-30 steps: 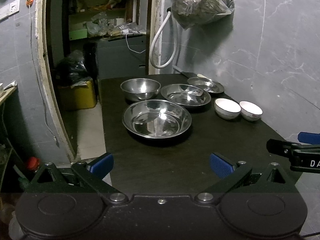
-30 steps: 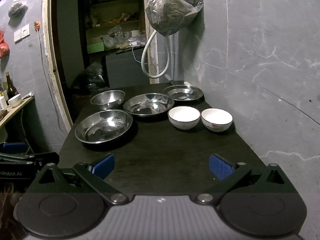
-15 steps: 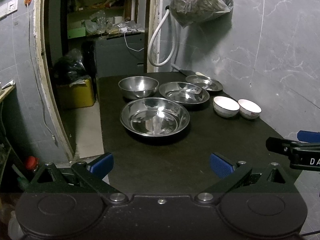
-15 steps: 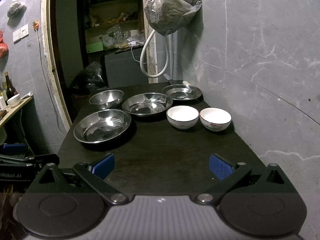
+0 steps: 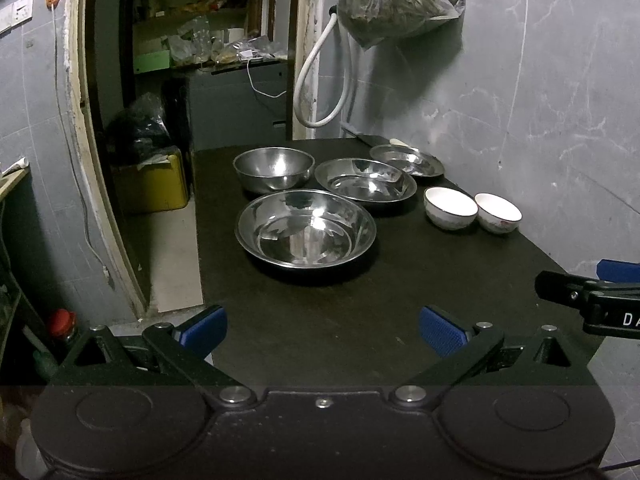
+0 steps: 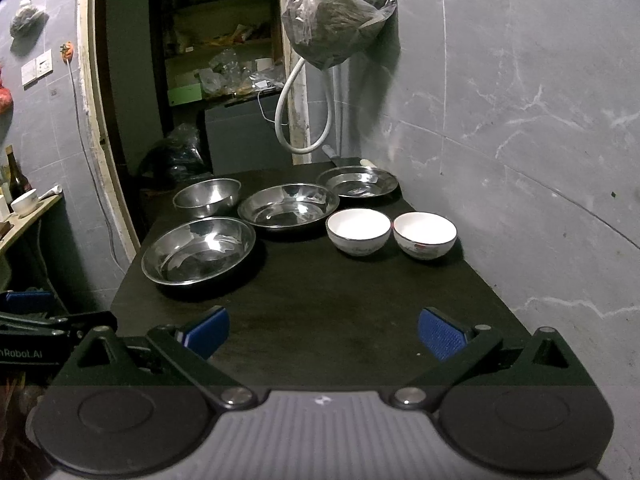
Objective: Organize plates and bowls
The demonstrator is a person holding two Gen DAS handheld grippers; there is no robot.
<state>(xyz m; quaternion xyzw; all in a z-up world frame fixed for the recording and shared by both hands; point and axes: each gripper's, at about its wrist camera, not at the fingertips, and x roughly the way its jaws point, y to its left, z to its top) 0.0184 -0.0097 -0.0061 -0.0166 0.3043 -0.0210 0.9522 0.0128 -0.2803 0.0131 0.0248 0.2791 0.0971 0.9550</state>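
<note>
both claws wide, empty — left gripper (image 5: 322, 330), right gripper (image 6: 322, 330). white bowls (image 6: 358, 231) touch near the table's (image 6: 340, 300) right edge — a nudge could tip one off.

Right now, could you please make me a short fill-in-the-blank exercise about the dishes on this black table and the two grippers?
1. The number of white ceramic bowls on the black table is ____.
2. The shiny metal dishes, such as the nearest wide steel basin, number ____.
3. Both the left gripper and the right gripper have jaws that are ____.

Answers: two; four; open
</note>
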